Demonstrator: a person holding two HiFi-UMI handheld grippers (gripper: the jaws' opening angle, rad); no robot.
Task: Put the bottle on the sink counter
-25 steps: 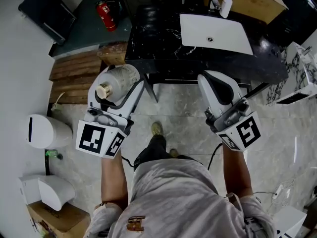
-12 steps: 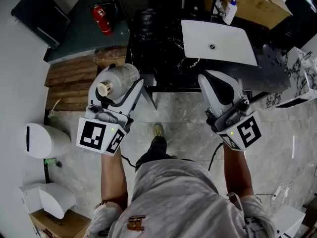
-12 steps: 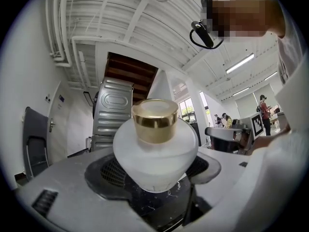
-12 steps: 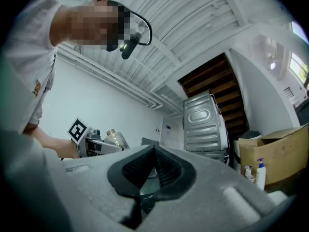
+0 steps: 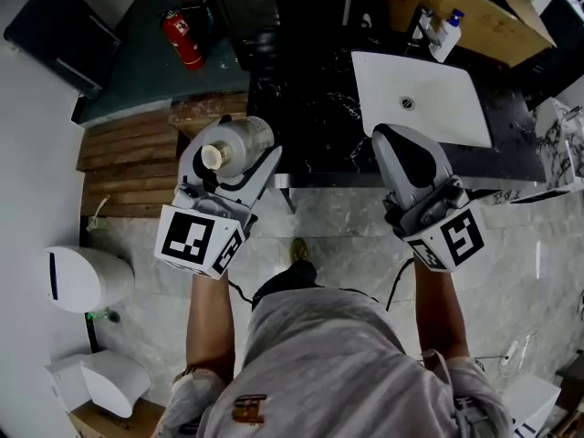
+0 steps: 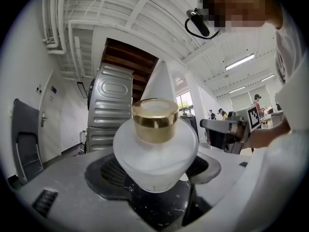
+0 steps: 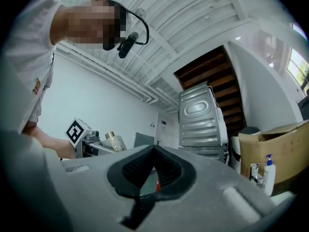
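Left gripper (image 5: 233, 164) clamped round the body of the frosted gold-capped bottle (image 6: 155, 151), airborne just off the black sink counter's (image 5: 310, 108) front-left corner. Right gripper (image 7: 153, 168) jaws together, empty. Bottle probably glass: rigid, weighty, slick, breakable. Wide body is the best hold.

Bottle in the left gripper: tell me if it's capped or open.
Capped. A gold cap sits on the neck of the bottle, which the left gripper holds by its body.
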